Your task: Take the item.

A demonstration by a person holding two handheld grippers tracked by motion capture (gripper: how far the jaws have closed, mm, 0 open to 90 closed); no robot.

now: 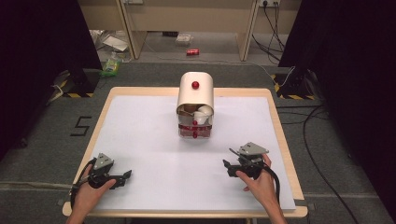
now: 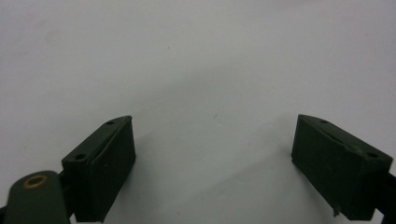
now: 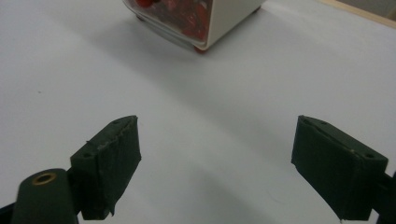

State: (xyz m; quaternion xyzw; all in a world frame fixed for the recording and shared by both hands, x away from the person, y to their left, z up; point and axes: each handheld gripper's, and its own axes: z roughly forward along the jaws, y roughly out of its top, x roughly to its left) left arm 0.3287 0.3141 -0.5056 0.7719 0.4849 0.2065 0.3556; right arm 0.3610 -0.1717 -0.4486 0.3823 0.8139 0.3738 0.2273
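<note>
Breadbox [image 1: 195, 105] lid raised in high view; right hand-held gripper [image 3: 217, 158] view shows base.

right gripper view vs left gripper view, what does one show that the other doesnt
The right gripper view alone shows the lower corner of the cream bread box ahead, with red shapes behind its clear front and a small red foot under it, plus a strip of the table's wooden edge at top right.

The left gripper view alone shows the left gripper, its open black jaws over bare surface with nothing ahead.

Both share the white sheet under the jaws, and jaws standing wide apart with nothing between them; the right gripper looks the same that way.
</note>
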